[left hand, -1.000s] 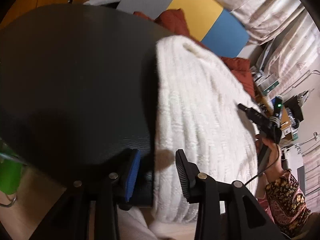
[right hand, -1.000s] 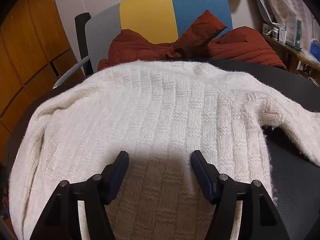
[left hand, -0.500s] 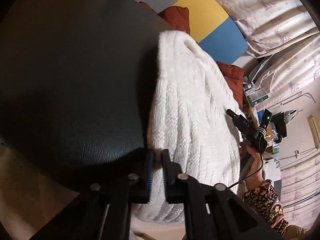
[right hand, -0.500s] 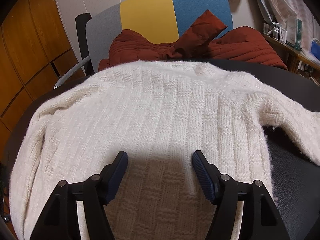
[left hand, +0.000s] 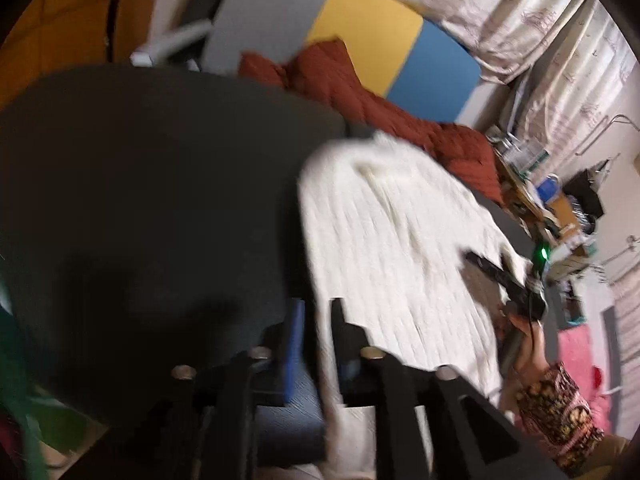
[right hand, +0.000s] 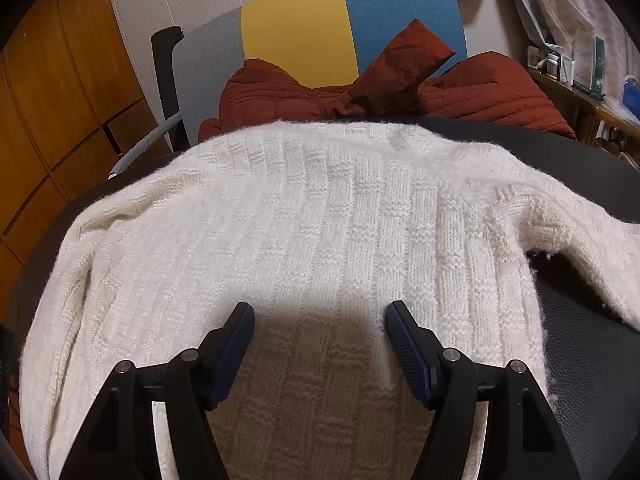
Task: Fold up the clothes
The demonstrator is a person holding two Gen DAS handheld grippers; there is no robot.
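- Dark and round, the desk (right hand: 576,344) fills the foreground of a cluttered room with a wooden cabinet at the left, pale patterned curtains at the back and a shelf of small items to the right
- One cream knitted sweater (right hand: 320,216) lies spread flat on the desk, its long axis running from the hem near the person toward the neckline at the far edge
- One sleeve (right hand: 560,224) trails off to the right across the bare dark surface
- One rust-red quilted jacket (right hand: 480,92) is heaped beyond the desk on a chair (right hand: 296,36) with a grey, yellow and blue back
- Two claws are in play, one per hand
- Right claw (right hand: 320,320) hovers over the lower middle of the sweater with its jaws spread wide and nothing between them, the knit lying directly beneath and ahead of it
- Left claw (left hand: 316,344) sits at the sweater's left edge in a motion-blurred view; a fold of white knit passes between its narrow jaws, which are opening, and whether the pads press on it cannot be told
- By judgement the coming fold turns on this edge: it runs lengthwise along the garment, the left claw is the nearer one to it, and the body to be covered lies to that claw's right, toward the other claw
- One patterned sleeve (left hand: 560,412) of the person shows at the lower right of the left view
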